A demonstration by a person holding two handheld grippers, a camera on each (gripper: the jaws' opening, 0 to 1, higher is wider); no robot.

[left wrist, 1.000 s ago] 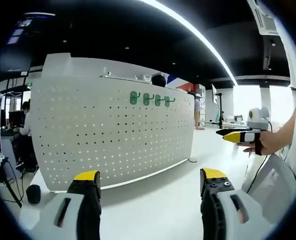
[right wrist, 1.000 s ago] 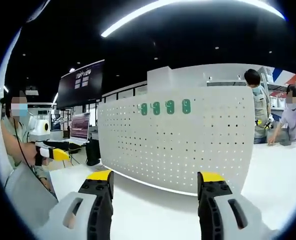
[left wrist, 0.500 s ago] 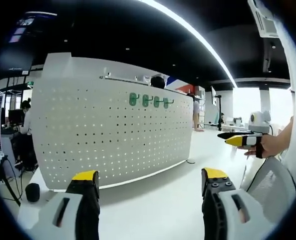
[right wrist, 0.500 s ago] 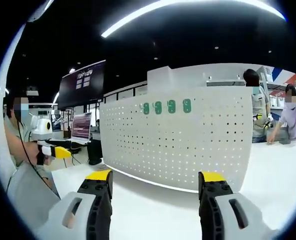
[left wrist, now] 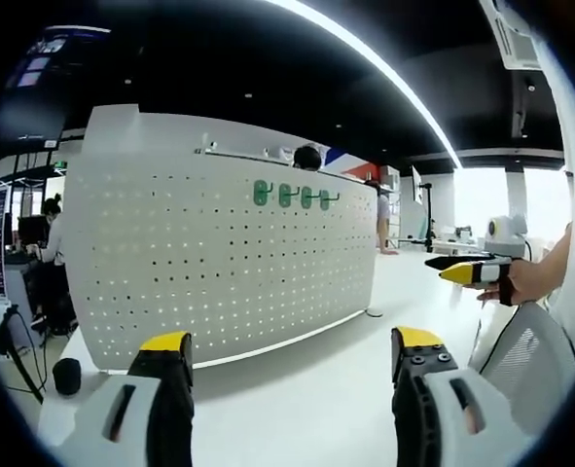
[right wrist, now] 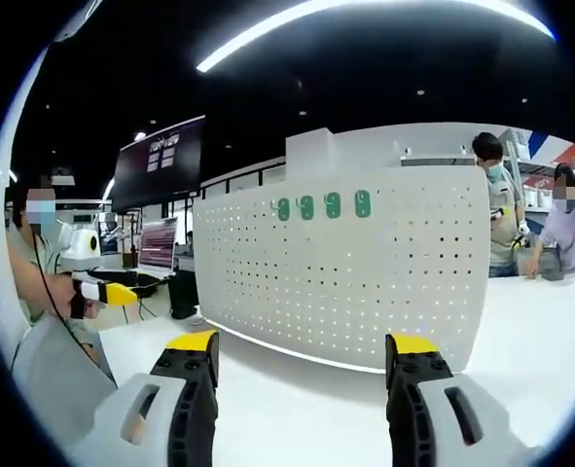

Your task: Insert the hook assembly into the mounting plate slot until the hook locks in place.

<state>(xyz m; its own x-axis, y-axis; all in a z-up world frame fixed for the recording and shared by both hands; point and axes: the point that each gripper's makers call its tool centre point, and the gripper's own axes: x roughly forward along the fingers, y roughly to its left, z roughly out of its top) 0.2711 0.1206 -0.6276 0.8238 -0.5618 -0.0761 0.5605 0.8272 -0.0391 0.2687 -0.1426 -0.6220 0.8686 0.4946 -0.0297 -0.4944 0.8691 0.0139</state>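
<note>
Left gripper view gives me my left hand-held gripper (left wrist: 292, 355) with its yellow-tipped jaws spread wide and nothing between them, above the white worktop (left wrist: 297, 389). Ahead stands the white perforated mounting plate (left wrist: 219, 263), upright on the worktop, with four green hooks (left wrist: 292, 195) in a row near its top edge. At the right of this view I see my right hand-held gripper (left wrist: 459, 269), held in a hand (left wrist: 525, 280). From the right gripper view, the right hand-held gripper's jaws are likewise wide apart and empty, facing the same plate and green hooks. My left hand-held gripper (right wrist: 112, 294) shows at the left; two people (right wrist: 535, 224) stand beyond the plate's right end.
</note>
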